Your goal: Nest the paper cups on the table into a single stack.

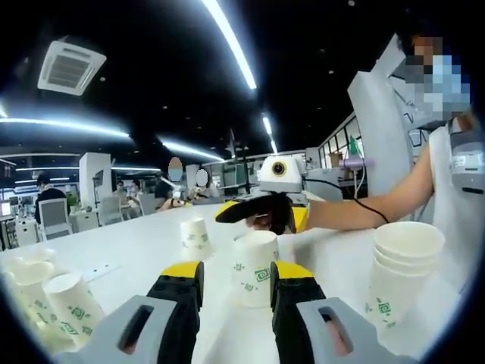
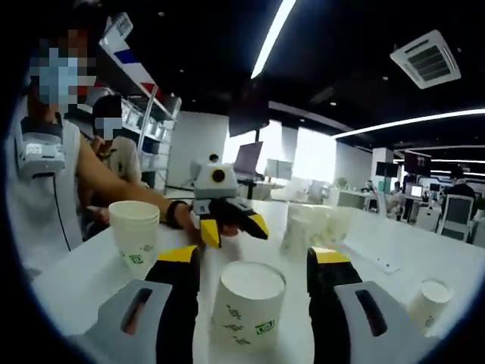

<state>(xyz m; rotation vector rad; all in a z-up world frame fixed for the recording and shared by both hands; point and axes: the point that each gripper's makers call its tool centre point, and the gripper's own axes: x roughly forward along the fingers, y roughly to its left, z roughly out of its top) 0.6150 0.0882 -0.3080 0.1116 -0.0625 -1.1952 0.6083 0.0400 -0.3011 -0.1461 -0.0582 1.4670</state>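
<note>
An upside-down paper cup [image 2: 248, 312] is framed between the right gripper [image 2: 255, 273] fingers, which are spread wide to either side of it and are not yet closed on it; in the left gripper view the same cup [image 1: 253, 267] is seen between the left gripper [image 1: 238, 282] fingers, which are also held apart with nothing clamped. The cup is white with small green printed marks, its flat base turned up, standing on the white desk [image 2: 91, 265]. A short nested stack [image 1: 400, 274] of upright cups is seen at the right in the left gripper view, and more loose cups [image 1: 47, 299] are grouped at the near left. For a clean pickup, the cup should be centred between the fingers and squeezed lightly, since thin paper walls are likely to buckle, then turned upright before being dropped into the stack.
</note>
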